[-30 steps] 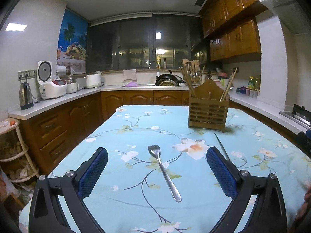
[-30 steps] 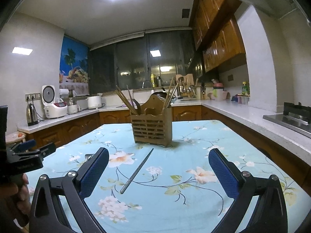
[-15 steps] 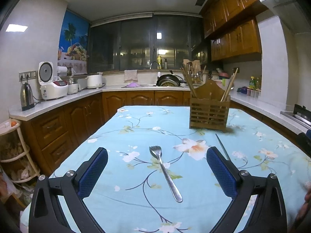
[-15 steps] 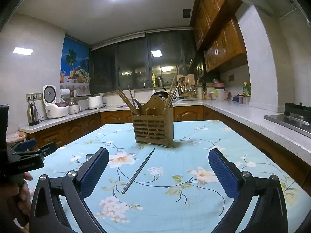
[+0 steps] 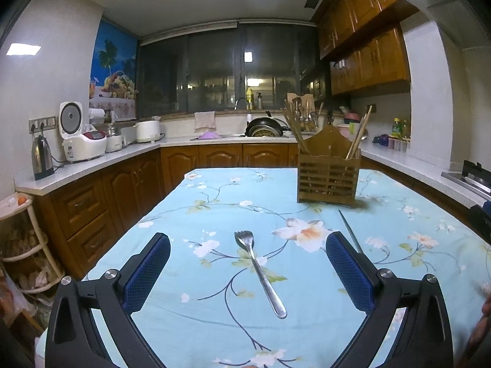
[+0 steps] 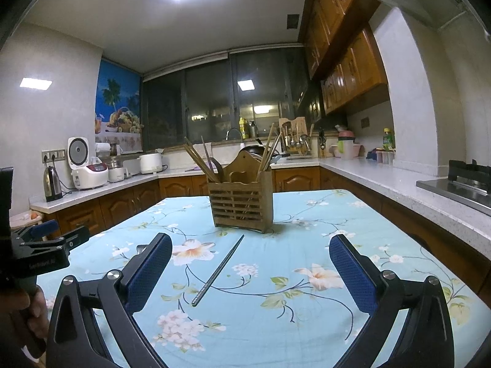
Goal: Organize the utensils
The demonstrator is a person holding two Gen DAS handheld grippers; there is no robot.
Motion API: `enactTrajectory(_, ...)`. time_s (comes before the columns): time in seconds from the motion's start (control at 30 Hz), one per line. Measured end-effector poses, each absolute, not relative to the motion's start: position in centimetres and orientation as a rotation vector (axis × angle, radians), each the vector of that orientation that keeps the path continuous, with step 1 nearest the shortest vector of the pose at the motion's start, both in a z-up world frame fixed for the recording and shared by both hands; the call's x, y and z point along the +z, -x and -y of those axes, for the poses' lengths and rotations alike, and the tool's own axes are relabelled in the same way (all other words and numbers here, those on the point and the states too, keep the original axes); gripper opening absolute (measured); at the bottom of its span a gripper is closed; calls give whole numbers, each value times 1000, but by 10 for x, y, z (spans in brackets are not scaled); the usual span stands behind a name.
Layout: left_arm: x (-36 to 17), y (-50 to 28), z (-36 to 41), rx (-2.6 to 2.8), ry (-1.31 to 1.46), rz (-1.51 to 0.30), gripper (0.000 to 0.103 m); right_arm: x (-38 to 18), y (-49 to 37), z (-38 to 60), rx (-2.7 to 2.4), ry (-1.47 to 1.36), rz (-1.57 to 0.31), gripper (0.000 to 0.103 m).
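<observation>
Two grippers' fingers spread wide and empty, left (image 5: pixel 248 254) over fork (image 5: pixel 259 271), right (image 6: pixel 250 253) over chopstick (image 6: pixel 218 270)

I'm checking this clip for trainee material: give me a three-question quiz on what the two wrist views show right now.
1. True or false: the fork lies flat on the flowered tablecloth, tines pointing toward the wooden utensil holder end of the table.
2. Which loose utensil lies in front of the right gripper? A) a spoon B) a metal chopstick C) a knife
3. Fill in: both the left gripper and the right gripper are ____ and hold nothing.

Key:
1. True
2. B
3. open
</observation>
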State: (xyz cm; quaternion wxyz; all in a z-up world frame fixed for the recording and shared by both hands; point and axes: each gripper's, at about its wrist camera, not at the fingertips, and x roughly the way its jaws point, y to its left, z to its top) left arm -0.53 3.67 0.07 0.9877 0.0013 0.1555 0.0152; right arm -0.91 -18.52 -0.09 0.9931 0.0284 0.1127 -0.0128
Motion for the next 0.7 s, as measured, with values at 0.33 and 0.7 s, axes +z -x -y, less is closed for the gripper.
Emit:
enactTrajectory(0.33, 1, 8, -36, 29, -2, -311, 102, -1, 10, 185, -25, -60, -225, 103)
enactTrajectory(0.7, 2, 10, -33, 28, -7, -308, 102, 3, 11, 182, -18, -65, -225, 103)
